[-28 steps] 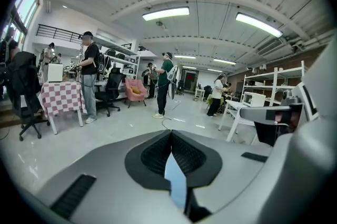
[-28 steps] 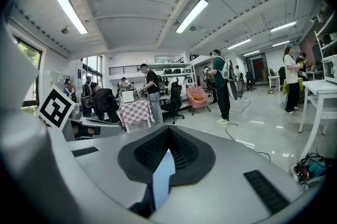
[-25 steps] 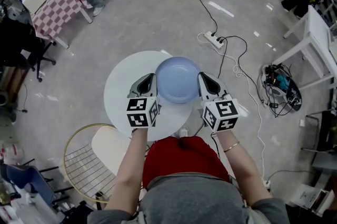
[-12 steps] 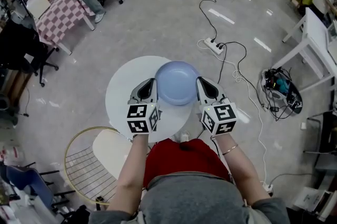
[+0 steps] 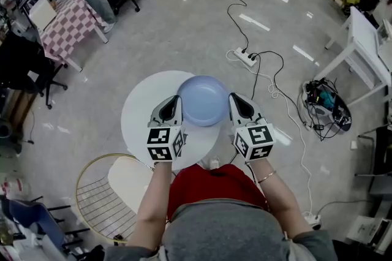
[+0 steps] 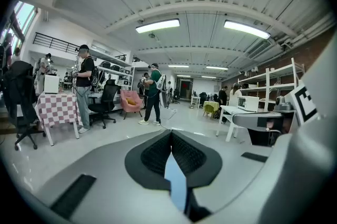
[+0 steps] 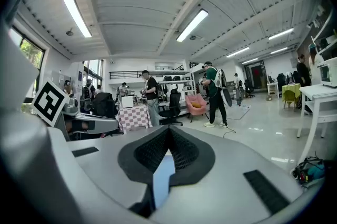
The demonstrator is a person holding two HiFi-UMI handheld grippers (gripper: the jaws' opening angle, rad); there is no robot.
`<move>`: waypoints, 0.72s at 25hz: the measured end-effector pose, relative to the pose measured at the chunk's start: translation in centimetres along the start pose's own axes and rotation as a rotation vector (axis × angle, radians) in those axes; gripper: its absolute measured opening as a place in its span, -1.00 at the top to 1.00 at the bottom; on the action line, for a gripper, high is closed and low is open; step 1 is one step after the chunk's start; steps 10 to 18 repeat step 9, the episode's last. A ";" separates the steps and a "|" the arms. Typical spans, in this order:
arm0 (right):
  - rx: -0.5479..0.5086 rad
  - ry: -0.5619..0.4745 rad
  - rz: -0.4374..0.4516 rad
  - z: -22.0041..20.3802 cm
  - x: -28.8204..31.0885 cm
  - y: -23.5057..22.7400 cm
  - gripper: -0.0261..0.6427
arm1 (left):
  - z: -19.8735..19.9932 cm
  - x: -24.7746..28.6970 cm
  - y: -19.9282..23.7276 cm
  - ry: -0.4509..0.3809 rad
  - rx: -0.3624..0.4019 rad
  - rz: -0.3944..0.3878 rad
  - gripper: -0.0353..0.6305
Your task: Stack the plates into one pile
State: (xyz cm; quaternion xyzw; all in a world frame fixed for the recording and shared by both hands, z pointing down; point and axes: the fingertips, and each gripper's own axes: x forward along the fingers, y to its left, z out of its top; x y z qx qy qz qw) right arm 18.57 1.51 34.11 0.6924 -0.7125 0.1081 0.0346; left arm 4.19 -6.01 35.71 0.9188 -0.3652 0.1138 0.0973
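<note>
A light blue plate hangs over the right part of a round white table. My left gripper is shut on its left rim and my right gripper is shut on its right rim. In the left gripper view the jaws meet at the tips, with a thin blue strip of the plate pinched between the black pads. The right gripper view shows the same: closed jaws with a blue sliver of the plate between them. No other plate is visible.
A wire chair with a cream cushion stands at the table's near left. A power strip and cables lie on the floor beyond. A cable bundle and white desks are at the right. A checkered table and people stand far off.
Both grippers have risen a little with the blue plate still clamped between them. The grips look unchanged.
</note>
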 end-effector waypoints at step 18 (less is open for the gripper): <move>0.016 0.003 0.003 -0.3 0.1 -0.7 0.84 | 0.0 0.8 -0.5 0.006 0.004 -0.005 0.85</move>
